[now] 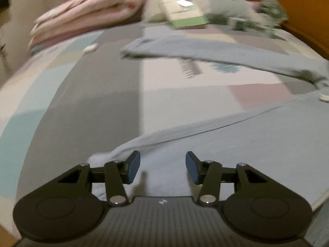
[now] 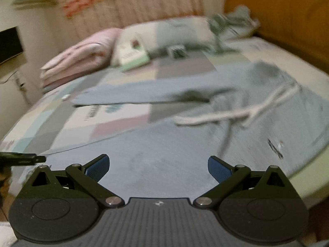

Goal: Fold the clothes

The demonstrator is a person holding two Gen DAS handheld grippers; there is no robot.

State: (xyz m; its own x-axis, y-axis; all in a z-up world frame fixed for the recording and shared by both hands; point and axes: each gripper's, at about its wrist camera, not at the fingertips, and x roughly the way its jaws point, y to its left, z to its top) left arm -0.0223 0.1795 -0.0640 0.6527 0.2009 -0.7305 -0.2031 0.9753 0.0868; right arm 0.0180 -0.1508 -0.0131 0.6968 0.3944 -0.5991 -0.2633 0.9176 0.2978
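Observation:
A pair of light blue sweatpants [image 1: 236,127] [image 2: 164,144] lies spread on the bed, one leg [image 1: 185,50] [image 2: 131,94] stretched toward the far side, white drawstrings [image 2: 236,113] loose at the waist. My left gripper [image 1: 162,167] is open, low over the hem of the near leg, with nothing between its blue pads. My right gripper [image 2: 158,168] is open wider over the near leg's cloth, also holding nothing. The left gripper's dark tip [image 2: 22,158] shows at the right wrist view's left edge.
The bed has a pastel patchwork sheet [image 1: 82,86] [image 2: 61,119]. A folded pink blanket [image 1: 88,12] [image 2: 78,55], a pillow with a green-edged box [image 1: 185,10] [image 2: 133,55] and crumpled grey-green clothing [image 1: 257,14] [image 2: 226,26] lie at the far side. An orange wooden board [image 2: 287,20] bounds the right.

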